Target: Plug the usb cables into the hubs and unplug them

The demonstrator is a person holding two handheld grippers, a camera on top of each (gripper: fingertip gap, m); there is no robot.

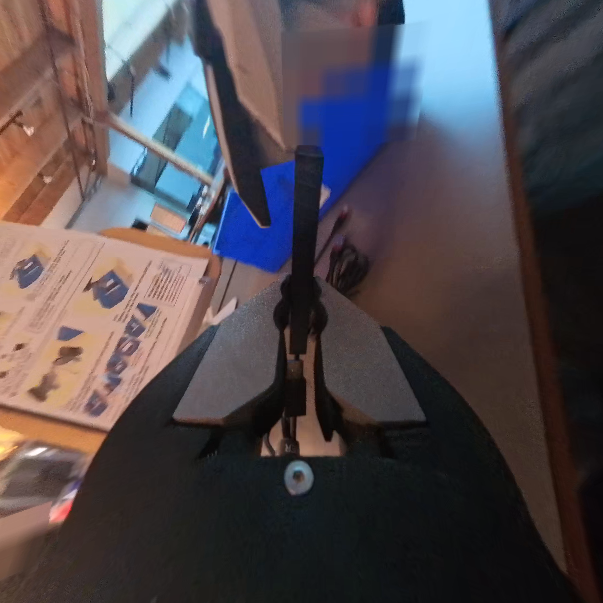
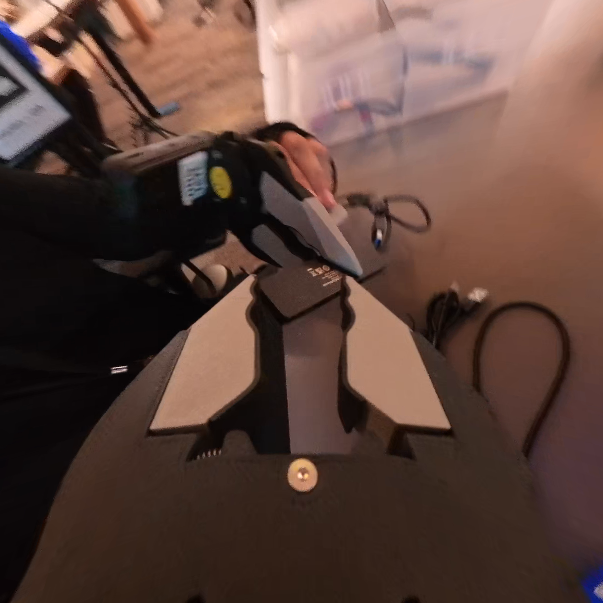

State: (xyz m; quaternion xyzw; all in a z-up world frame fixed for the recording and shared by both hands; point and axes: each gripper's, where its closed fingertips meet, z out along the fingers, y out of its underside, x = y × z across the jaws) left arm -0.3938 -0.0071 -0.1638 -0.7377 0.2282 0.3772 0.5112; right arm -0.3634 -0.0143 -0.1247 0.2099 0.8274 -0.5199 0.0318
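L gripper (image 1: 301,300) clamped tight on hub (image 1: 306,235), pointing 12 o'clock. R gripper (image 2: 298,290) part-open, hub corner between fingers, contact unclear.

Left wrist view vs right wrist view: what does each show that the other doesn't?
Left wrist view only: the left gripper shut on the hub edge-on, a cable plug between its fingers, a printed sheet.
Right wrist view only: the right gripper open, a hand, a looped black cable.
Both: hub, brown table.
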